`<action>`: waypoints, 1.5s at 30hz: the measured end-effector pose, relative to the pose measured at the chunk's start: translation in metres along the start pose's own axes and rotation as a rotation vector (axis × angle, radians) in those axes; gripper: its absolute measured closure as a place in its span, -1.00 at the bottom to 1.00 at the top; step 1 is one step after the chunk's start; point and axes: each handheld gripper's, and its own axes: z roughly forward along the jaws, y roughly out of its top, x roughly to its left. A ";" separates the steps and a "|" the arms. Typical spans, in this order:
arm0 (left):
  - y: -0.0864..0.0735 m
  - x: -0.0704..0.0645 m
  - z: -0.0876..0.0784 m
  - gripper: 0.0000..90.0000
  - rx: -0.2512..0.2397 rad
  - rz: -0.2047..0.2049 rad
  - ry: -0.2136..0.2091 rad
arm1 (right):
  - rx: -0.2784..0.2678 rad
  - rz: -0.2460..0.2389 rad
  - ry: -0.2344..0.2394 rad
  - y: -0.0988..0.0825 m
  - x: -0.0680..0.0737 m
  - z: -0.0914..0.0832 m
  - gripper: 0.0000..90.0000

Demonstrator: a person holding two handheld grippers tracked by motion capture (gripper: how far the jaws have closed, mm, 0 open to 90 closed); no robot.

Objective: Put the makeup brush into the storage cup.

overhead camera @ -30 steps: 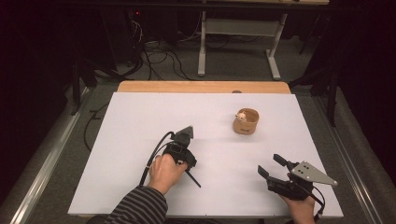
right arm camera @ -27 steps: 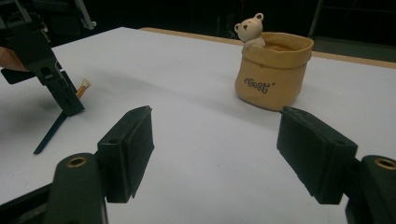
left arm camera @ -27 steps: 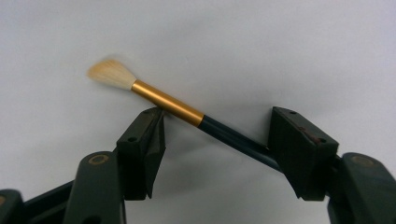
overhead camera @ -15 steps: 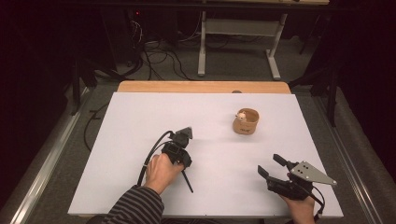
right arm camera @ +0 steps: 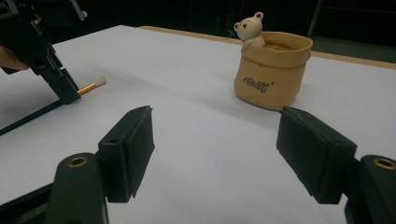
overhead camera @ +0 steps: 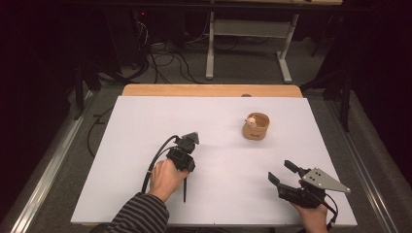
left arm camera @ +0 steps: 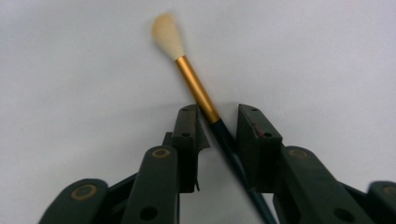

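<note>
Brush with dark handle, gold ferrule and pale bristles [left arm camera: 198,91] lies on the white table [overhead camera: 136,121] between the left gripper [left arm camera: 215,128] jaws, which have just been closing, not yet pressing it. Right gripper [right arm camera: 215,140] hangs wide open near the tan bear-figured cup [right arm camera: 273,70].

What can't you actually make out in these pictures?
- Brush: the handle's far end is cut off by the bottom edge of the left gripper view; in the high view the hand covers its head.
- Inside of the tan pot: hidden by its rim.
- Pot lettering: too small to read.
</note>
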 end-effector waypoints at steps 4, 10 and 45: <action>-0.001 0.001 0.000 0.65 -0.007 -0.005 -0.004 | 0.000 0.003 0.002 0.000 0.000 0.000 -0.35; -0.001 0.001 0.000 0.76 -0.016 0.002 -0.004 | -0.001 0.004 0.003 0.000 0.000 0.000 -0.35; -0.016 0.016 -0.001 0.86 -0.120 0.092 -0.095 | 0.007 0.005 0.003 0.000 0.000 0.001 -0.35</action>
